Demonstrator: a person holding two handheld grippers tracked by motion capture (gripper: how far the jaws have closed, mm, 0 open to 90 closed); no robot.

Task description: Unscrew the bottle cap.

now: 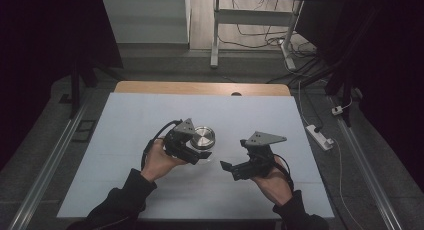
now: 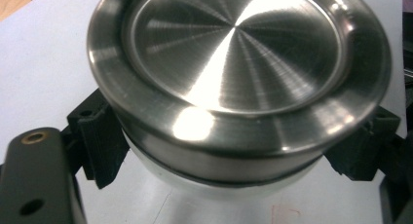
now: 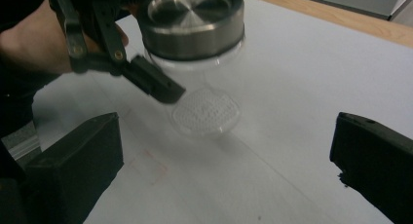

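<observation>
A clear glass jar [image 3: 207, 109] with a brushed steel lid [image 1: 202, 137] stands near the middle of the white sheet. My left gripper [image 1: 200, 155] comes at it from the left and is shut on the jar's body just under the lid [image 2: 234, 63]. A black pad [image 2: 104, 146] presses on each side of it. My right gripper [image 1: 230, 171] hangs off to the right of the jar, apart from it. Its two black jaws stand wide open with nothing between them [image 3: 224, 156]. One finger [image 3: 153, 83] of the left gripper lies against the glass.
A white sheet [image 1: 150, 115] covers the wooden table [image 1: 200, 87], whose far edge is bare. A white power strip [image 1: 320, 136] and cables lie on the floor to the right. A desk frame [image 1: 215, 35] stands beyond the table. A faint red mark [image 3: 153, 168] shows on the sheet.
</observation>
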